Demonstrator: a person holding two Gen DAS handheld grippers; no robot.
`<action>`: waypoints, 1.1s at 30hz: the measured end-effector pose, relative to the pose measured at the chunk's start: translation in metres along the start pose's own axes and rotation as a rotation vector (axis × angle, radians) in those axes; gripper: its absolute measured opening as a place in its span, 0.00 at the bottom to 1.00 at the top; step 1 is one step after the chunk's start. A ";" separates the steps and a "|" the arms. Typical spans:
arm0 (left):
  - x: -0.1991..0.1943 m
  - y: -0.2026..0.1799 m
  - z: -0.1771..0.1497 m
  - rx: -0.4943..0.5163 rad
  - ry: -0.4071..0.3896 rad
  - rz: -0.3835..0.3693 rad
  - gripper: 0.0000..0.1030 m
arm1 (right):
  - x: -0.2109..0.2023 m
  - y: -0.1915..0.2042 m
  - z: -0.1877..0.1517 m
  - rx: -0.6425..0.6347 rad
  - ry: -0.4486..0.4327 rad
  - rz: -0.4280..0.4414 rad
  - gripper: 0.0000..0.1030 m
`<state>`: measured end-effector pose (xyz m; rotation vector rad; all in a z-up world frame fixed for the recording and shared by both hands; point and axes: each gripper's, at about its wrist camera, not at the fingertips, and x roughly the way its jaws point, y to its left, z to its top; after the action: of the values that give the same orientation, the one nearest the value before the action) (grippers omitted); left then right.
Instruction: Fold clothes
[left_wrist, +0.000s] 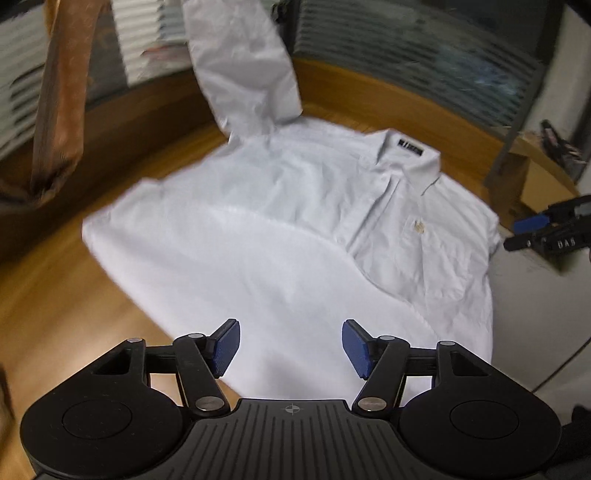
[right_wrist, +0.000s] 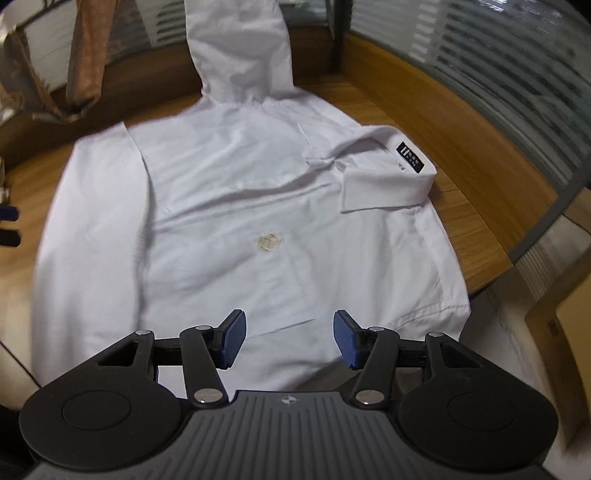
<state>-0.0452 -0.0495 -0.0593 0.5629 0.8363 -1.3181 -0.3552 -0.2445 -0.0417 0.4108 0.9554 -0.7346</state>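
Grippers first: I see my left gripper (left_wrist: 291, 347) and right gripper (right_wrist: 289, 339) both with jaws apart and nothing between them, above the white shirt (right_wrist: 240, 229). It lies spread on the wooden table (left_wrist: 55, 295), one sleeve (right_wrist: 240, 48) stretched away.

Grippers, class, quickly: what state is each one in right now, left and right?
Left gripper: open, holding nothing, above the white shirt.
Right gripper: open, holding nothing, above the same shirt.
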 end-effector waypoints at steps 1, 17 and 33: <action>0.003 -0.010 -0.007 -0.013 0.006 0.018 0.63 | 0.009 -0.009 0.003 -0.019 0.005 0.009 0.57; 0.059 -0.081 -0.049 -0.236 0.092 0.308 0.62 | 0.125 -0.089 0.064 -0.212 0.055 0.100 0.64; 0.070 -0.065 -0.037 -0.304 0.065 0.350 0.63 | 0.163 -0.070 0.110 -0.193 0.036 0.113 0.74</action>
<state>-0.1136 -0.0752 -0.1304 0.4849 0.9243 -0.8394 -0.2815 -0.4228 -0.1218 0.3067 1.0188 -0.5292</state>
